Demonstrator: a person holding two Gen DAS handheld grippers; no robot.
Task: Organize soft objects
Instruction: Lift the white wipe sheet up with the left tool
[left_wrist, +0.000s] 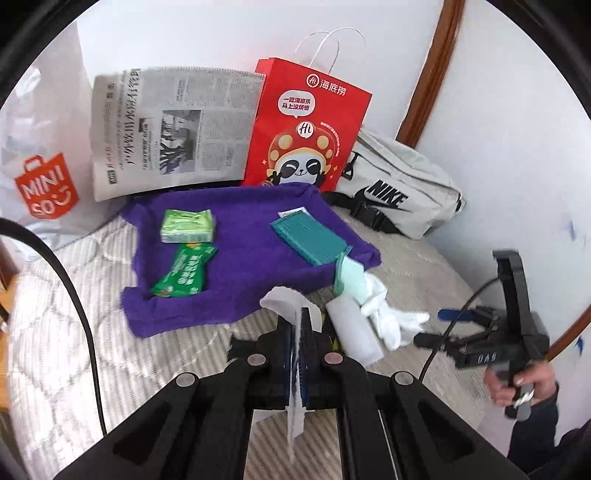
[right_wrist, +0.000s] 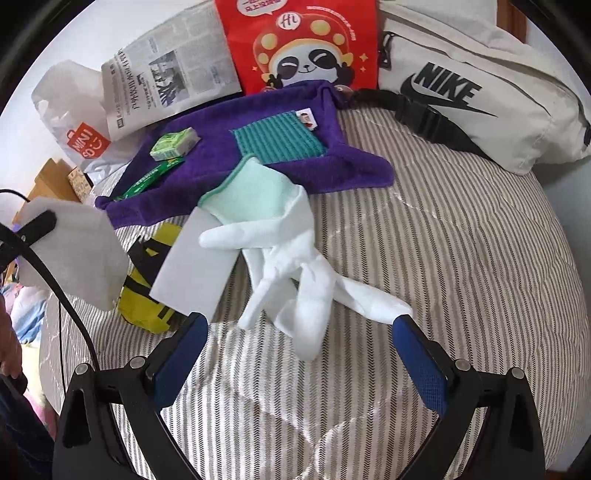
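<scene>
My left gripper (left_wrist: 301, 321) is shut on a thin white foam sheet (left_wrist: 282, 301), which sticks up above the pads and hangs below them. In the right wrist view that sheet (right_wrist: 74, 251) hangs at the left. A purple towel (left_wrist: 240, 258) lies on the bed with a green tissue pack (left_wrist: 188, 225), a green packet (left_wrist: 184, 271) and a teal cloth (left_wrist: 308, 236) on it. A white glove (right_wrist: 284, 258) with a mint cuff lies beside another white foam piece (right_wrist: 195, 262) and a yellow pouch (right_wrist: 147, 299). My right gripper (right_wrist: 300, 321) stands open just over the glove's fingertips.
A red paper bag (left_wrist: 306, 125), a newspaper (left_wrist: 166, 129) and a Miniso plastic bag (left_wrist: 44, 184) stand against the wall behind the towel. A grey Nike bag (right_wrist: 472, 85) lies at the back right. Striped bedding (right_wrist: 461, 258) covers the surface. A hand (left_wrist: 517, 384) holds the right gripper.
</scene>
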